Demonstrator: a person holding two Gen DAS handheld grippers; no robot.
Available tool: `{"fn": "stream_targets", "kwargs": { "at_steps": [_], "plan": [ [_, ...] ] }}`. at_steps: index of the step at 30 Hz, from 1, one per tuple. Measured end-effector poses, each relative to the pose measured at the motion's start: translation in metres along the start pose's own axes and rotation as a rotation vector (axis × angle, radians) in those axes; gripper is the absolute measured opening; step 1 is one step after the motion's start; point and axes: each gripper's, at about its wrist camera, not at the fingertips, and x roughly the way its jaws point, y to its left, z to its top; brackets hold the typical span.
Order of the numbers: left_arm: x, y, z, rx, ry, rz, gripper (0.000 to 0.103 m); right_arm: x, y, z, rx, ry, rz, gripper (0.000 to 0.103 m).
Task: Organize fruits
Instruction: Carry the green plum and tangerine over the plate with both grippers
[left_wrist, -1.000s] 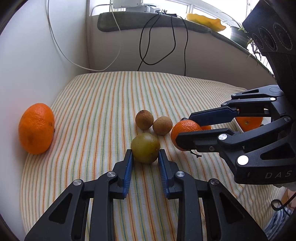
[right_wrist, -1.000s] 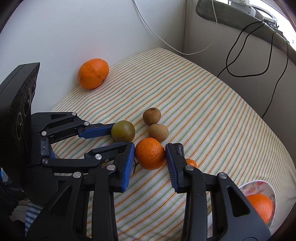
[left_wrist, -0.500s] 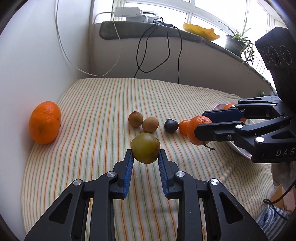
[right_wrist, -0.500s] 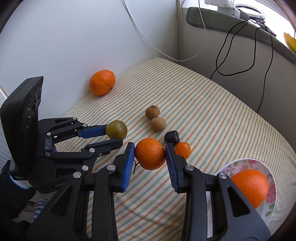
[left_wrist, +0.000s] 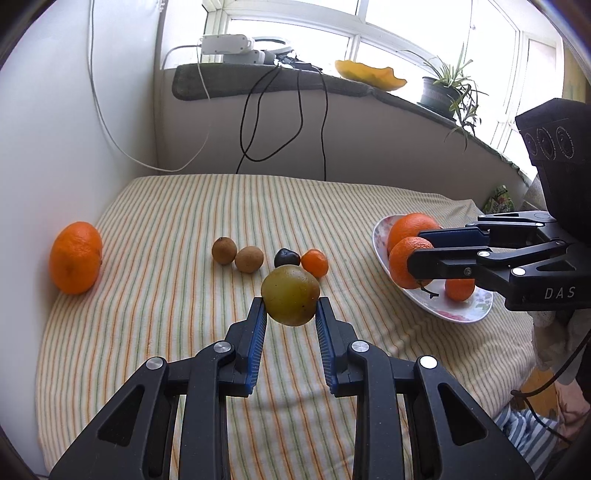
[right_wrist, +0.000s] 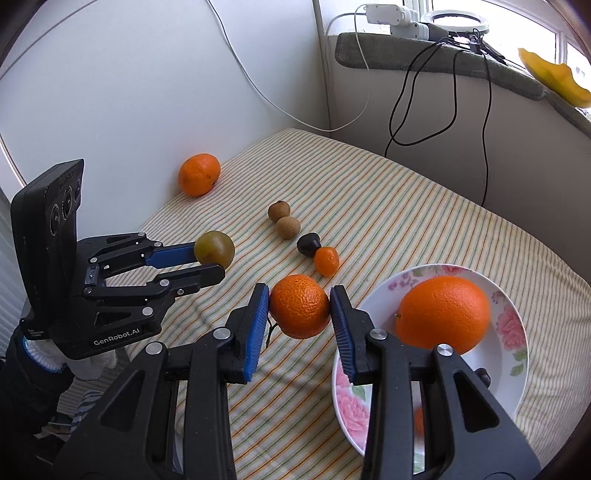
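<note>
My left gripper (left_wrist: 290, 307) is shut on a green-yellow round fruit (left_wrist: 290, 295) and holds it above the striped cloth (left_wrist: 166, 306); the same fruit (right_wrist: 214, 248) shows in the right wrist view. My right gripper (right_wrist: 299, 300) is shut on a mandarin (right_wrist: 300, 305), lifted by the near rim of the floral plate (right_wrist: 511, 325). In the left wrist view that mandarin (left_wrist: 404, 262) hangs over the plate (left_wrist: 476, 312). A big orange (right_wrist: 445, 314) and a small orange fruit (left_wrist: 460, 288) lie in the plate.
On the cloth lie a big orange (left_wrist: 75, 256) by the left wall, two brown fruits (left_wrist: 224, 250) (left_wrist: 249, 259), a dark fruit (left_wrist: 286, 257) and a small mandarin (left_wrist: 314, 263). Cables (left_wrist: 258, 122) hang from the sill, where a plant pot (left_wrist: 437, 99) stands.
Both grippers have risen from the cloth with their fruits. The right one has carried its mandarin rightward to the plate; the dark fruit and small mandarin it hid now show.
</note>
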Motion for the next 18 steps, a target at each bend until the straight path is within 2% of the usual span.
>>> {"fn": "stream_targets", "kwargs": {
  "at_steps": [18],
  "plan": [
    [0.006, -0.058, 0.005, 0.074, 0.005, -0.108, 0.025, -0.067, -0.055, -0.033, 0.135, -0.082, -0.081, 0.036]
  ]
}}
